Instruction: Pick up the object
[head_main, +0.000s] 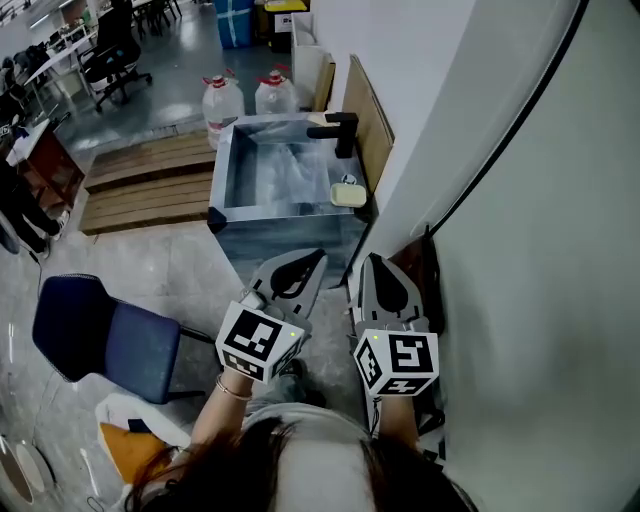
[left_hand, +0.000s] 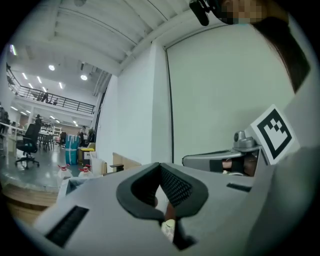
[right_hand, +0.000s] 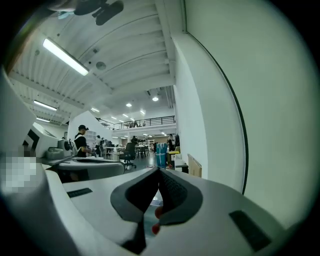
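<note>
A pale yellow block, like a sponge or soap (head_main: 348, 194), lies on the right rim of a grey metal sink (head_main: 226, 172), under a black tap (head_main: 340, 130). Both grippers are held side by side in front of the sink, pointing at it and well short of it. My left gripper (head_main: 318, 256) is shut, its tips meeting with nothing between them; in the left gripper view its jaws (left_hand: 160, 166) touch at the tip. My right gripper (head_main: 374, 258) is shut and empty too, close to the white wall; its tips (right_hand: 159, 171) meet in the right gripper view.
Two large water bottles (head_main: 222, 100) stand behind the sink. A wooden pallet (head_main: 140, 185) lies to its left. A blue chair (head_main: 100, 335) stands at the lower left. A white wall (head_main: 520, 250) with a black cable runs along the right, and a wooden board (head_main: 372, 120) leans there.
</note>
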